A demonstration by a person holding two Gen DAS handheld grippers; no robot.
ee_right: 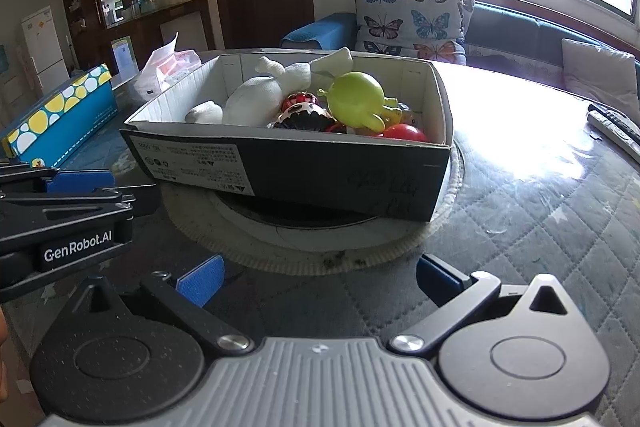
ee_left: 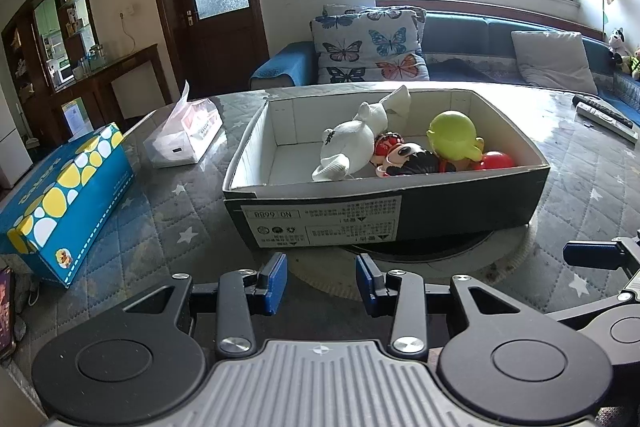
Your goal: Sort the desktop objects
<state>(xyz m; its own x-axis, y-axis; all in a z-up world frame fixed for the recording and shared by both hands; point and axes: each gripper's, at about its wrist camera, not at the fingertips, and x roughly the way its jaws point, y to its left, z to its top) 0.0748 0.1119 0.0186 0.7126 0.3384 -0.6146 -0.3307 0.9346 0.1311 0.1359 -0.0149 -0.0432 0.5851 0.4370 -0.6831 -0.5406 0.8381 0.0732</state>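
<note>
A black cardboard box point(ee_left: 384, 215) point(ee_right: 304, 167) with a white inside stands on the table ahead of both grippers. In it lie a white plush toy point(ee_left: 352, 139) point(ee_right: 252, 99), a yellow-green figure point(ee_left: 454, 135) point(ee_right: 358, 99), a black-and-red mouse figure point(ee_left: 404, 157) point(ee_right: 300, 115) and a red ball point(ee_left: 496, 159) point(ee_right: 404, 133). My left gripper point(ee_left: 321, 281) hovers just short of the box's near wall, open and holding nothing. My right gripper point(ee_right: 320, 279) is open wide, also holding nothing, at the box's near right.
A blue dotted tissue box point(ee_left: 64, 199) point(ee_right: 60, 115) and a clear tissue pack point(ee_left: 184, 135) point(ee_right: 168, 67) lie left of the box. Remote controls point(ee_left: 604, 115) point(ee_right: 616, 127) rest at the table's right edge. A round mat point(ee_right: 320, 247) sits under the box. A sofa stands behind.
</note>
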